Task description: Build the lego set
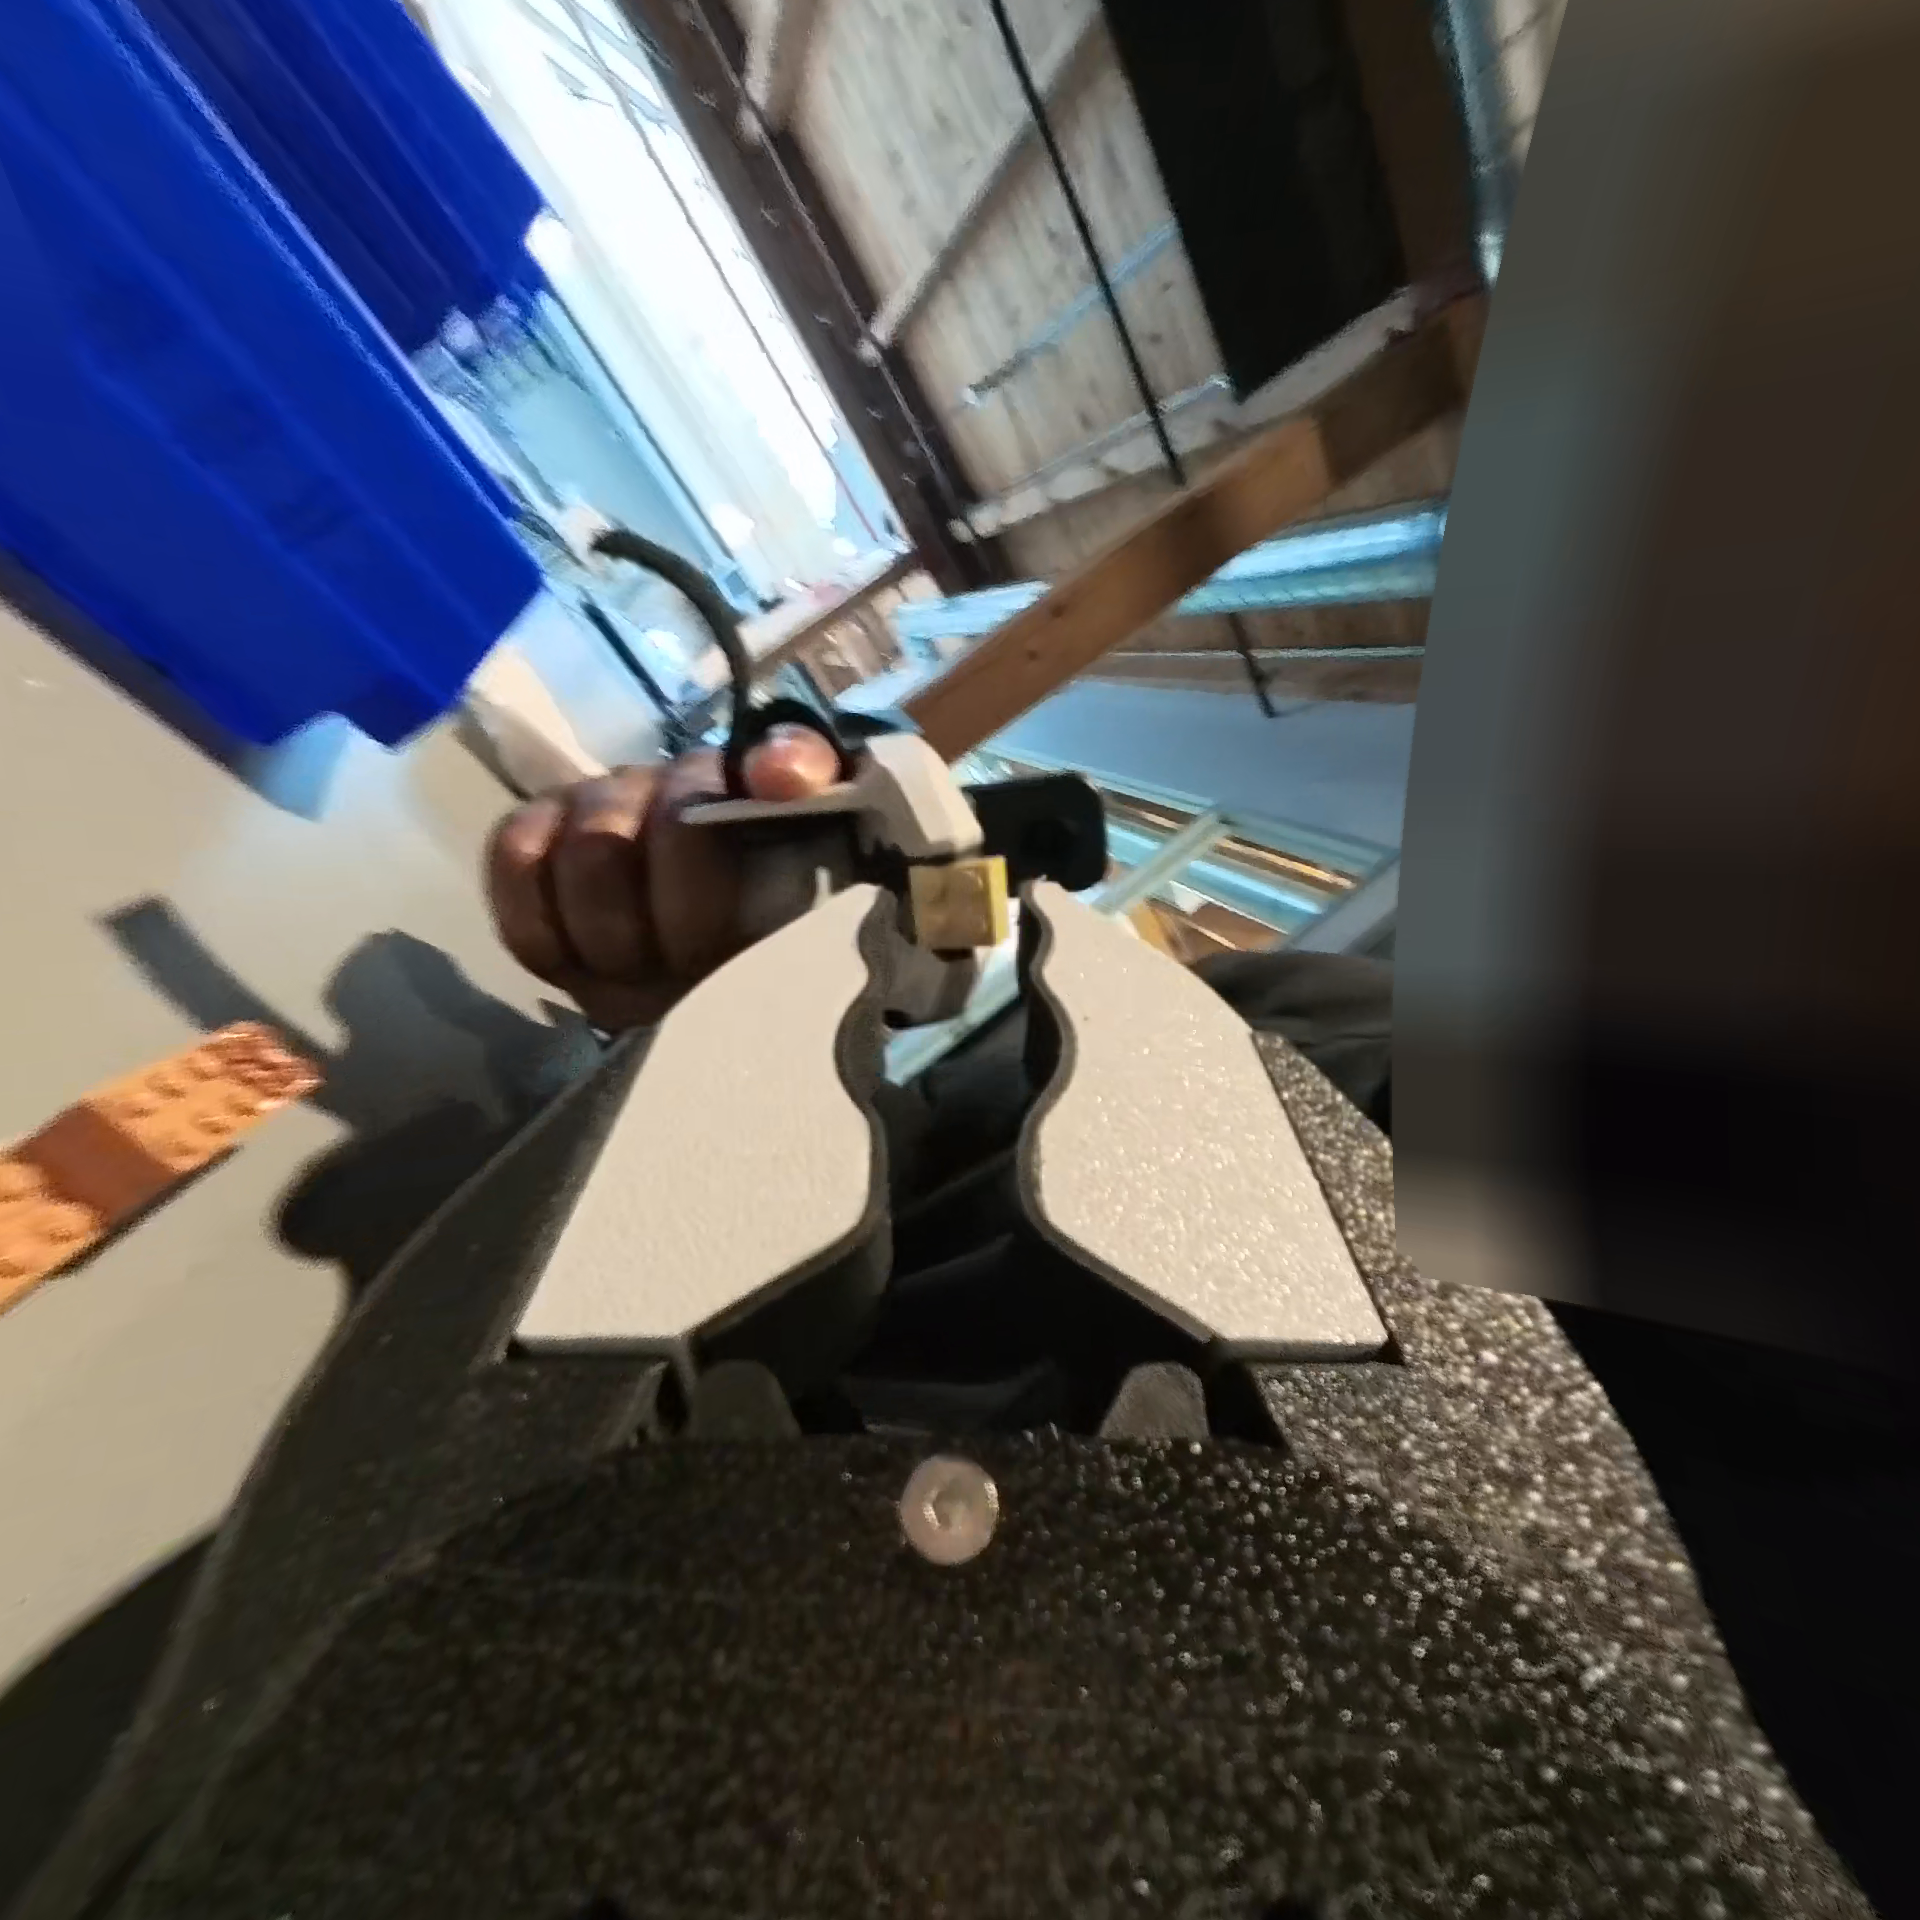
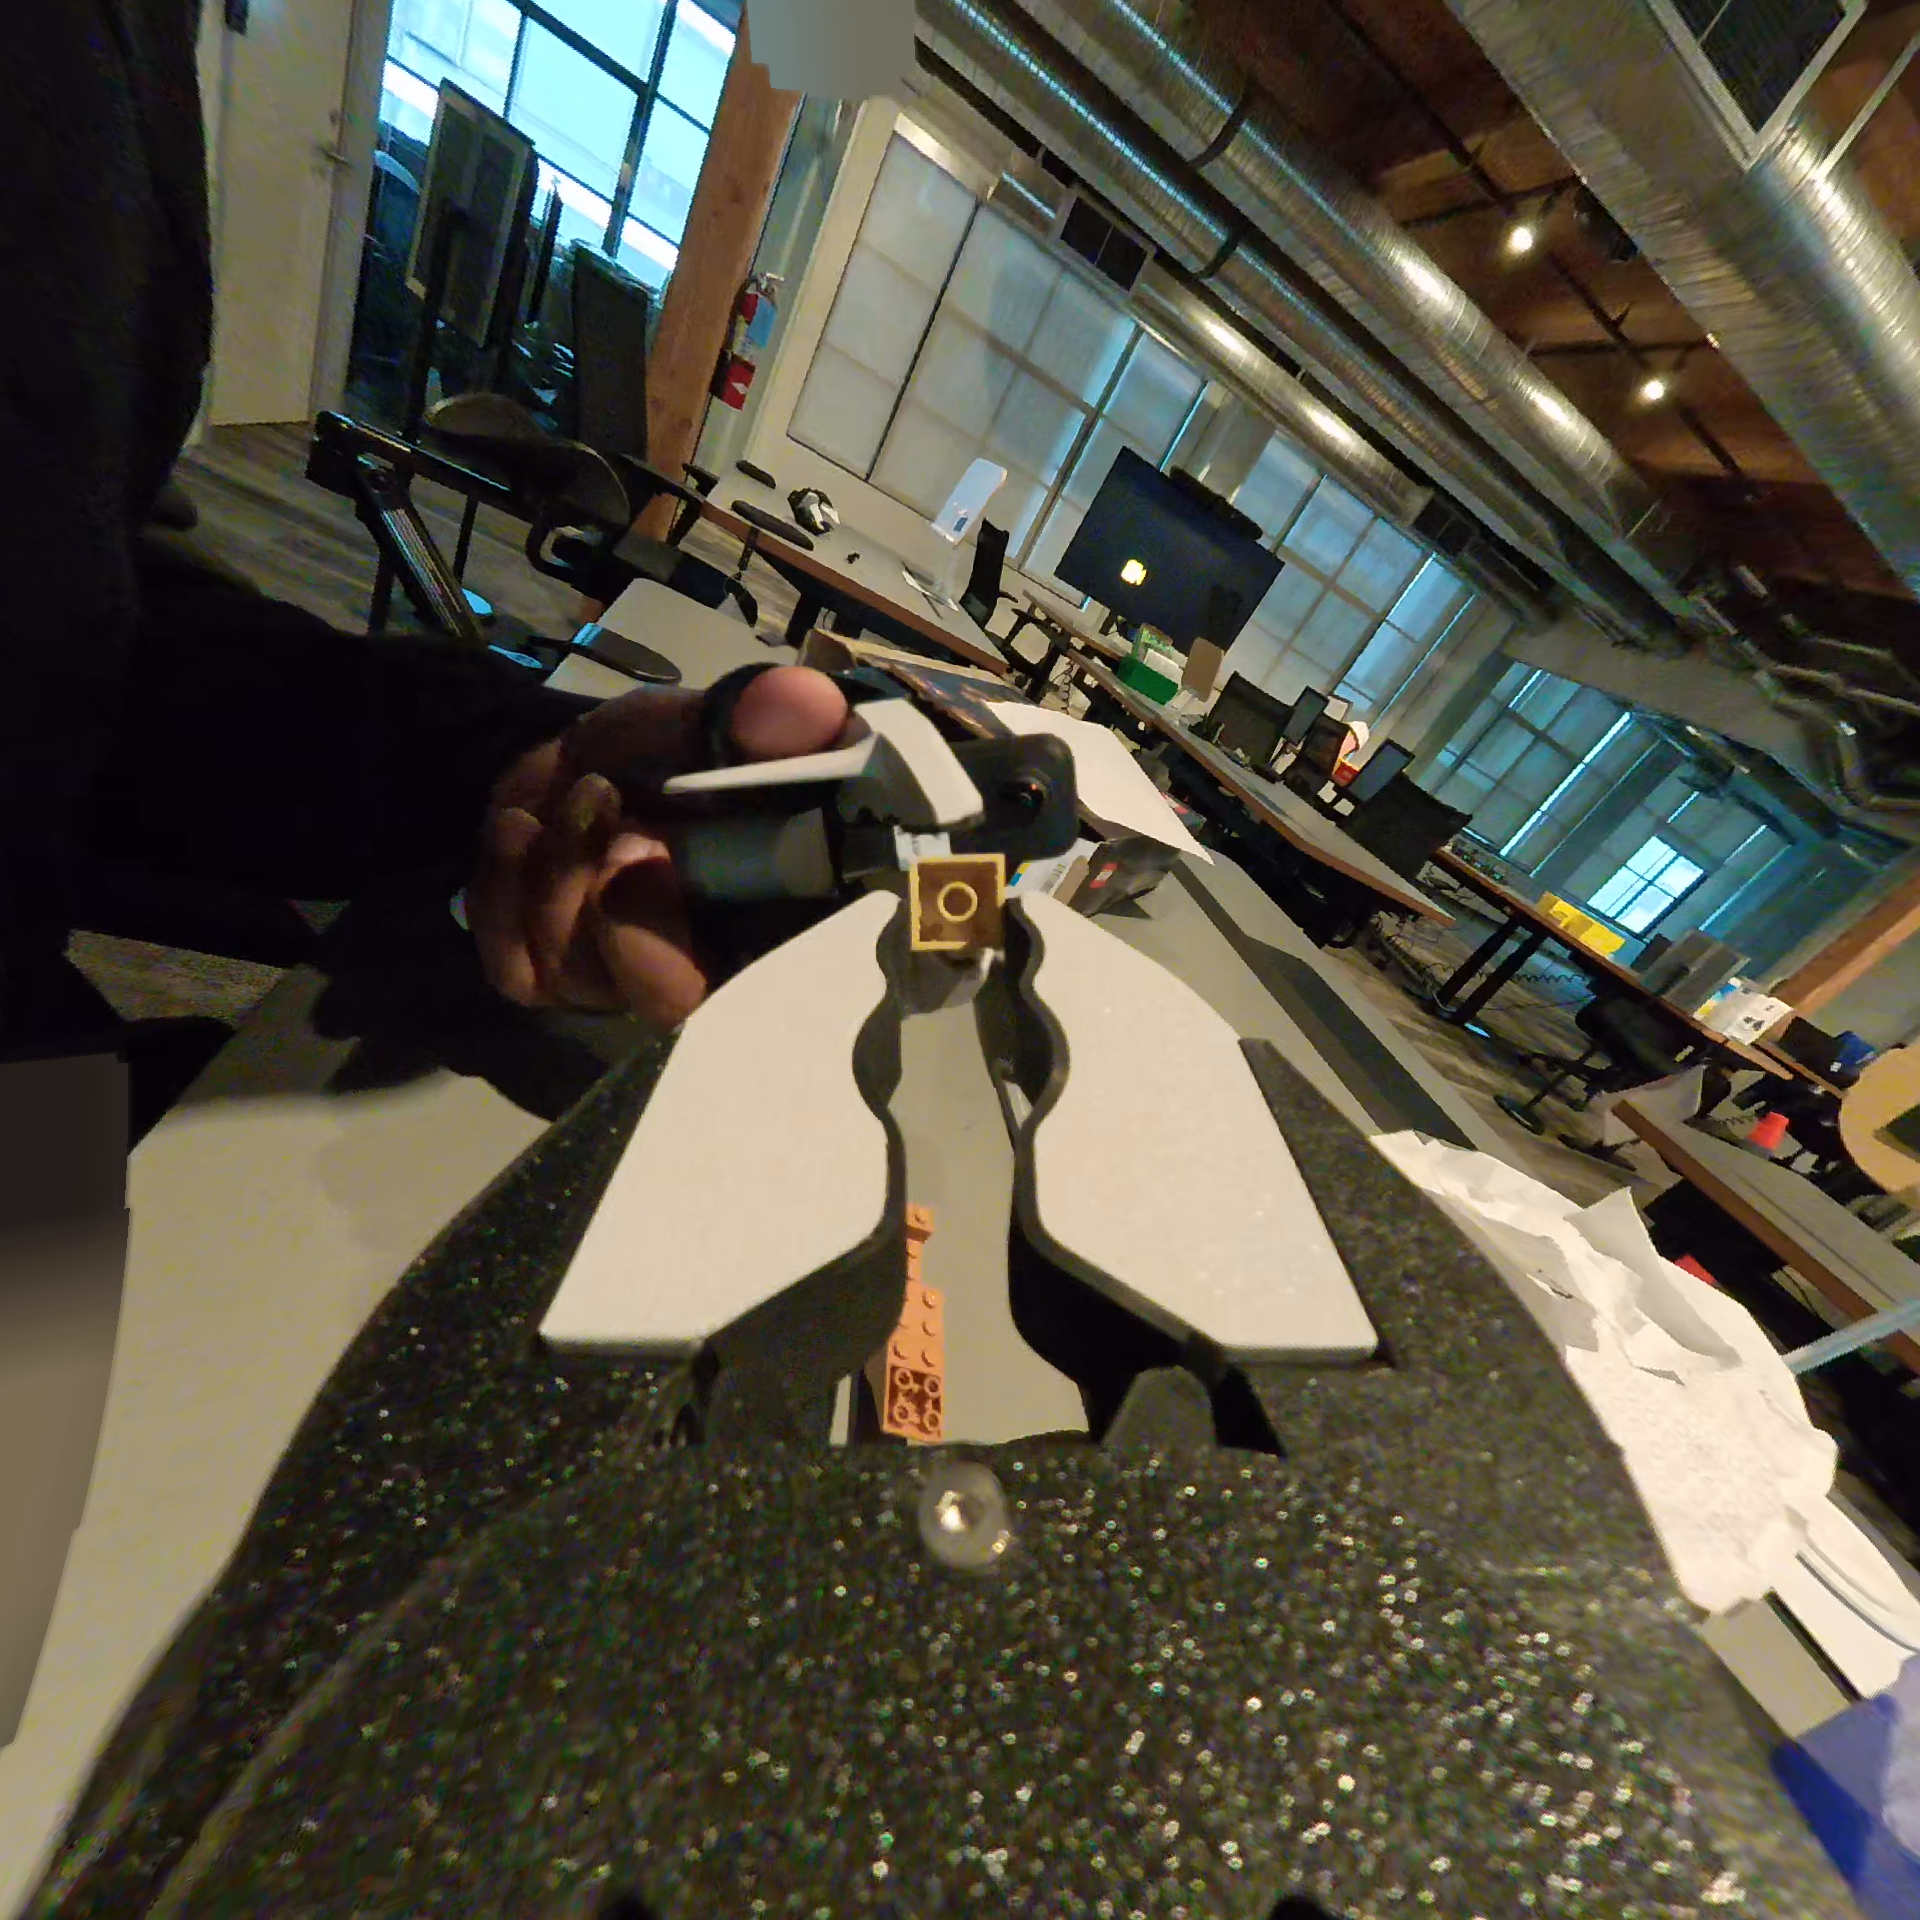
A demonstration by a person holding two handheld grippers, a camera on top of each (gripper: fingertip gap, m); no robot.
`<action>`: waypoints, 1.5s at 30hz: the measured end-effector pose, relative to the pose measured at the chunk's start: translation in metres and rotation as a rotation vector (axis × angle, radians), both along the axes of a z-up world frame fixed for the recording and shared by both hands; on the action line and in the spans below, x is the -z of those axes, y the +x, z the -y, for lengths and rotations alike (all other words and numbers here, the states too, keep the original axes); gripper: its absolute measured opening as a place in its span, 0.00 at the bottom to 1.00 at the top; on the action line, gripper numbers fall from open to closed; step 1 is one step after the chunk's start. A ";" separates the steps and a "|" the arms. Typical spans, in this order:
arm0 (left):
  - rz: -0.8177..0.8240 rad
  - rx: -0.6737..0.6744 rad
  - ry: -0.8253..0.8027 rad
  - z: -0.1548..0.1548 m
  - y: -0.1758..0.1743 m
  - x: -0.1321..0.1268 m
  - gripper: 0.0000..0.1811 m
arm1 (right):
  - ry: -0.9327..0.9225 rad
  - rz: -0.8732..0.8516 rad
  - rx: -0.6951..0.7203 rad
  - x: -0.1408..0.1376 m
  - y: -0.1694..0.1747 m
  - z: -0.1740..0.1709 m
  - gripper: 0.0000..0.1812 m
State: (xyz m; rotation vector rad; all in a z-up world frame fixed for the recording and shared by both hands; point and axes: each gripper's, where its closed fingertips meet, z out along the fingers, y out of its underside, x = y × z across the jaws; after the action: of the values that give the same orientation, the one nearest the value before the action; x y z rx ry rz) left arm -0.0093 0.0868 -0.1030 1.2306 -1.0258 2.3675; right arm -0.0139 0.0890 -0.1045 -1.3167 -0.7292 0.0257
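A small tan square brick [image 1: 961, 902] hangs in the air between my two grippers, which face each other crosswise. My right gripper [image 2: 956, 935] is shut on the brick [image 2: 957, 902], whose hollow underside faces its camera. In the left wrist view the right gripper's fingers [image 1: 930, 805] sit above and below the brick. My left gripper [image 1: 956, 914] stands narrowly around the brick's other two sides, with a slim gap showing. An orange brick assembly [image 1: 156, 1122] lies on the white table [image 1: 156, 831]. It also shows in the right wrist view [image 2: 920, 1340].
A blue bin [image 1: 208, 364] stands on the table near the orange assembly. Crumpled white paper [image 2: 1610, 1351] lies to the right of my right gripper. A person's hands [image 1: 592, 883] [image 2: 582, 883] hold the grippers. Office desks and chairs fill the background. The tips of both grippers are at nearly the same place.
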 end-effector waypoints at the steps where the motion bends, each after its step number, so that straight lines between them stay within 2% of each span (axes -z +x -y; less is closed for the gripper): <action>1: 0.003 0.020 -0.001 0.004 -0.001 0.000 0.14 | 0.001 0.001 -0.003 0.000 -0.001 0.000 0.09; 3: 0.001 0.046 -0.012 0.010 -0.001 0.001 0.16 | 0.001 0.008 -0.005 0.001 -0.002 0.000 0.09; 9: -0.003 0.075 -0.047 0.015 0.001 0.002 0.17 | 0.000 0.021 -0.017 0.002 -0.005 0.001 0.09; 12: 0.021 0.085 -0.046 0.015 -0.002 0.000 0.10 | -0.006 0.034 -0.020 0.004 -0.007 0.000 0.09; 14: 0.028 0.081 -0.032 0.015 -0.003 0.001 0.09 | -0.022 0.030 -0.012 0.006 -0.006 -0.001 0.09; 18: 0.064 0.038 0.016 0.010 -0.005 -0.004 0.09 | -0.079 0.080 0.028 0.017 -0.002 -0.004 0.20; 20: 0.063 -0.006 0.098 0.007 -0.005 -0.004 0.09 | -0.117 0.087 0.016 0.024 -0.002 0.001 0.20; 23: 0.020 -0.108 0.381 0.004 -0.005 0.009 0.09 | -0.243 0.105 -0.011 0.043 0.001 0.014 0.16; 26: -0.066 -0.203 0.752 0.000 -0.007 0.037 0.09 | -0.401 0.163 -0.042 0.066 0.004 0.025 0.15; 28: -0.133 -0.195 0.895 0.003 -0.013 0.058 0.09 | -0.533 0.210 -0.037 0.085 0.009 0.029 0.15; 33: -0.264 -0.139 1.093 0.023 -0.022 0.104 0.09 | -0.796 0.295 -0.021 0.128 0.014 0.034 0.16; 35: -0.299 -0.144 1.153 0.026 -0.024 0.114 0.09 | -0.800 0.266 -0.022 0.127 0.009 0.031 0.17; 45: -0.365 -0.154 1.333 0.024 -0.028 0.121 0.09 | -0.912 0.199 0.071 0.133 -0.006 0.038 0.14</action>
State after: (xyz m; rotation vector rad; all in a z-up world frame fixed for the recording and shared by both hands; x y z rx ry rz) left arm -0.0375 0.0630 -0.2244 2.0120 -2.5186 1.2200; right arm -0.0204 0.0507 -0.2370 -2.2372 -0.8778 0.1898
